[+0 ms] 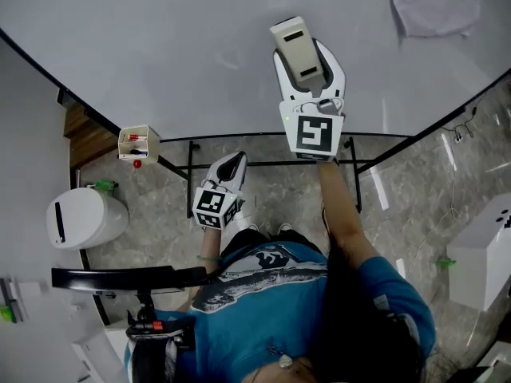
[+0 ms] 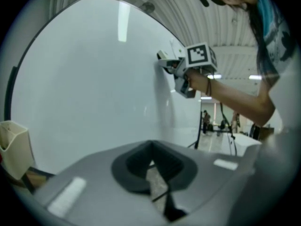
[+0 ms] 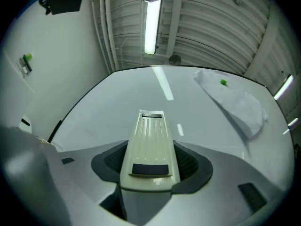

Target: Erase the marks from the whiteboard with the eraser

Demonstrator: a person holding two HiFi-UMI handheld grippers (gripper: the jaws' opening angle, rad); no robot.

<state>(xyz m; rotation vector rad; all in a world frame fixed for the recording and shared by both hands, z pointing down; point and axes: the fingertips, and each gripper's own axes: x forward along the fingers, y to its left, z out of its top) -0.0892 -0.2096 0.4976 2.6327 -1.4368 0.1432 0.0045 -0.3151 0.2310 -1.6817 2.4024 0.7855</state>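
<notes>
The whiteboard [image 1: 176, 46] fills the upper head view, and I make out no clear marks on it. My right gripper [image 1: 308, 53] is shut on a cream eraser [image 1: 298, 48] whose far end lies against the board. In the right gripper view the eraser [image 3: 149, 142] runs out between the dark pads [image 3: 190, 166] toward the whiteboard [image 3: 108, 112]. My left gripper [image 1: 232, 164] hangs lower, below the board's bottom edge, shut with nothing in it. In the left gripper view its pads [image 2: 136, 161] meet, and the right gripper [image 2: 175, 66] shows at the board [image 2: 84, 88].
A white cloth [image 1: 435, 6] hangs on the board at the upper right, with a green magnet [image 3: 223, 82] on it. A small holder [image 1: 138, 144] with red markers sits at the board's lower left. The board's black stand [image 1: 192, 174], a white bin [image 1: 84, 218] and a white box [image 1: 487, 254] stand on the floor.
</notes>
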